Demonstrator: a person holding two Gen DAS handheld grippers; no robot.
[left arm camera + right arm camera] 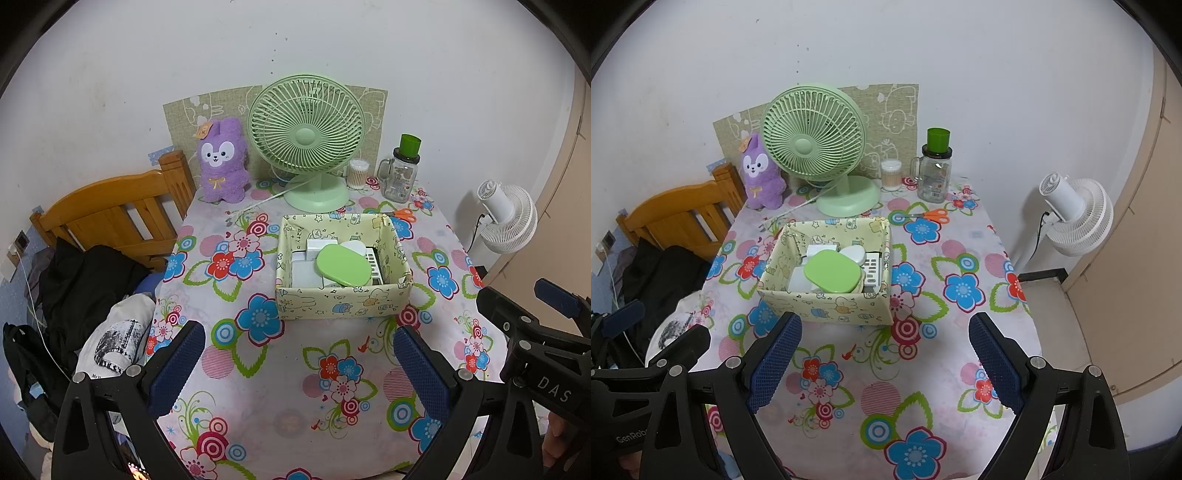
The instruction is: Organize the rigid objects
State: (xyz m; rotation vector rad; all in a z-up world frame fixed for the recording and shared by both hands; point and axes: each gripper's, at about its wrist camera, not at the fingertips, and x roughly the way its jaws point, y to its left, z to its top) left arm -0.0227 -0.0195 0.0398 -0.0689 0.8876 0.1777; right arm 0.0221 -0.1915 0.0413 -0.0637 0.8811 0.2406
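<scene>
Table [295, 424] with flowered cloth, pushed against a white wall. Pale yellow cartoon-print box [343, 301] sits open-topped around the middle of the table, a bit toward the back edge. Inside: a flat rounded light-green lid or case [343, 266] lying tilted on top, white boxy items [304, 273] under and left of it, a small white rounded piece [352, 246] behind it, and a white remote with dark slots [375, 264] along the right wall of the box. Everything in the box looks hard plastic; exact types of the white pieces cannot be told.

Along the back edge: purple plush rabbit [221, 162] at the left corner, green desk fan [306, 140] in the middle, cotton swab jar [358, 173] and a glass mug jar with green cap [400, 173] toward the right corner. Orange-handled scissors [404, 214] lie just behind the box's right back corner.

Left gripper [299, 354] hangs over the front edge, blue pads wide apart, nothing between them. Right gripper [884, 354] sits beside it, fingers also spread wide, empty, short of the box. White standing fan [1075, 218] on the floor right of the table.
</scene>
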